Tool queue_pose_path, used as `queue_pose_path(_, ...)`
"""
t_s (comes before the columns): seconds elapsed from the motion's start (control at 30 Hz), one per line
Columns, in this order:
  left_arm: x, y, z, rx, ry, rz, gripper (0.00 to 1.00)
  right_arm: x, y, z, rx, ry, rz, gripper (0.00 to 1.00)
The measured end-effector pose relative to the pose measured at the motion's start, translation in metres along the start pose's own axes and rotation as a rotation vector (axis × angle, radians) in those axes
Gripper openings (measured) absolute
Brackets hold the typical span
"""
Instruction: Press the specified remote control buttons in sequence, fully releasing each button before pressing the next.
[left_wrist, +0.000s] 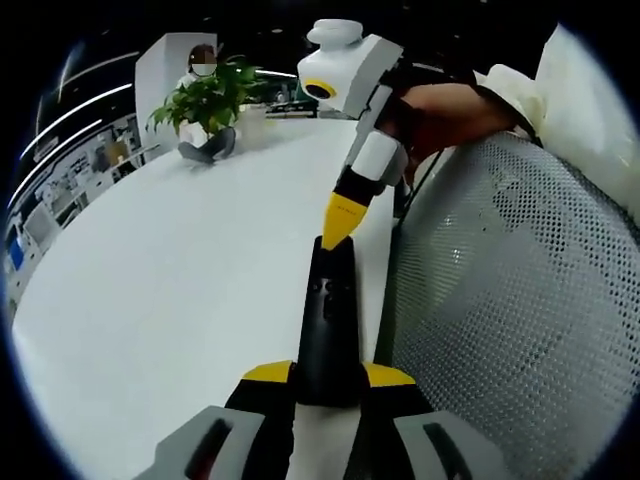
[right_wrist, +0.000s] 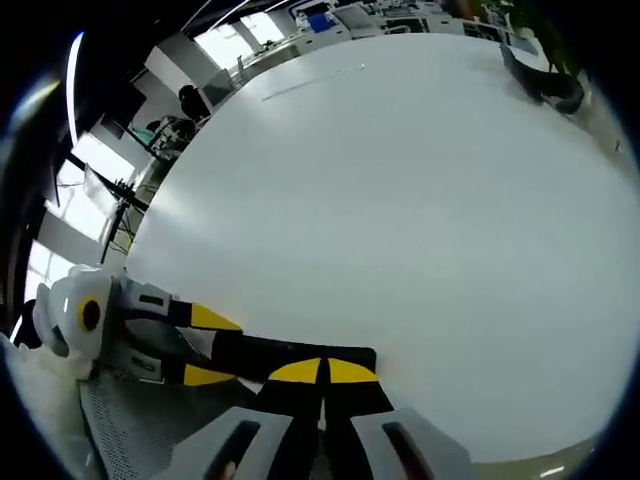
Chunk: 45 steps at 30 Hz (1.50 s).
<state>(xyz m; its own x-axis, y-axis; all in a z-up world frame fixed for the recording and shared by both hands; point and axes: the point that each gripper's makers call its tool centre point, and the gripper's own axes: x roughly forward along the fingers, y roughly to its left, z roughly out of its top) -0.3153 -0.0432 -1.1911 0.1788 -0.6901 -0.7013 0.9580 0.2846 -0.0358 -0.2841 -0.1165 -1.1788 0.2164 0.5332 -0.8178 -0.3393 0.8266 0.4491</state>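
remote control (left_wrist: 328, 320): a black, slim bar, held above the near edge of the white table (left_wrist: 170, 290). in the left gripper view its long axis runs from the bottom of the picture up and away, along the line of the jaws.
far end of remote: it points toward the right gripper (left_wrist: 338, 232), whose yellow tip touches or almost touches this end; i cannot tell which.
buttons: a few small dark buttons show on the upper face of the remote, too small to read.
left gripper (left_wrist: 328, 378): its two yellow-tipped jaws are closed on the near end of the remote, one on each side.
right gripper, state: its yellow tips are together and come to one point at the remote, with nothing between them.
right gripper view: the remote (right_wrist: 300, 355) lies across the picture, from the left gripper (right_wrist: 205, 348) on the left side to the right gripper (right_wrist: 322, 372) at the bottom middle.
writing: no brand or label can be read on the remote or on the grippers.
hand: a person's hand (left_wrist: 440, 110) holds the right gripper from behind.
mesh chair back (left_wrist: 520, 300): grey, just beside the table edge, to the right of the remote.
plant (left_wrist: 210, 100): green, in a dark pot, far on the table.
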Motion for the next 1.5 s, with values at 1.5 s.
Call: queue_pose_path(1.5, 0.0046, -0.0076, 0.0059, 0.0, -0.019, -0.021, 0.24, 0.0023, 0.0056, 0.0008, -0.008, 0.0, 0.03, 0.0)
